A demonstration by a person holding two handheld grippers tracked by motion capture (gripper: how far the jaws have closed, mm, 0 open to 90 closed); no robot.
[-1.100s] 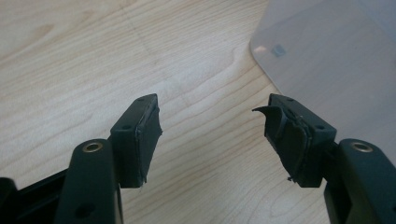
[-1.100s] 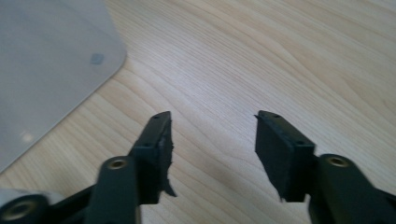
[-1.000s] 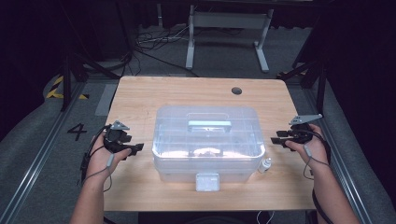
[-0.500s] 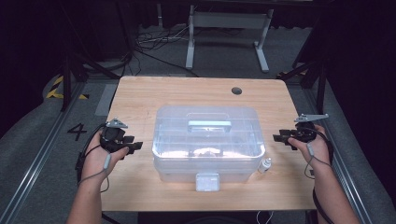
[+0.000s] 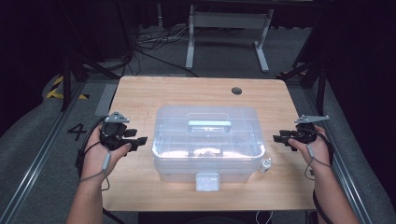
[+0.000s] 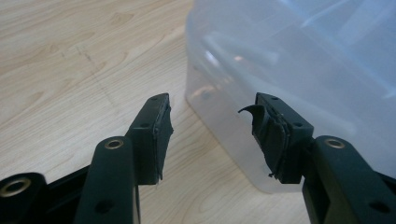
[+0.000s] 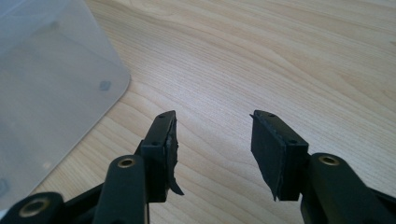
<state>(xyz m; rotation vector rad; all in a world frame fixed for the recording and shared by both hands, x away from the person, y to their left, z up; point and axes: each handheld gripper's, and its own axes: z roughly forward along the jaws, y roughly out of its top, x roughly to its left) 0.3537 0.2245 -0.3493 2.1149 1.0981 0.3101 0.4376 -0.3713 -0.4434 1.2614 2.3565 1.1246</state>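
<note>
My left jaws point(image 6: 210, 135) have just been opening and hold nothing; my right jaws point(image 7: 212, 149) gape wide, also empty. The box point(image 5: 208, 140) sits between them, untouched, lid on. Nothing is done yet: both grasps remain.

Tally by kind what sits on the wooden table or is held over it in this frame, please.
Clear plastic storage box with lid and handle: 1
Small white bottle beside the box's near right corner: 1
Handheld grippers, left gripper and right gripper, both open and empty: 2
Total: 4
</note>
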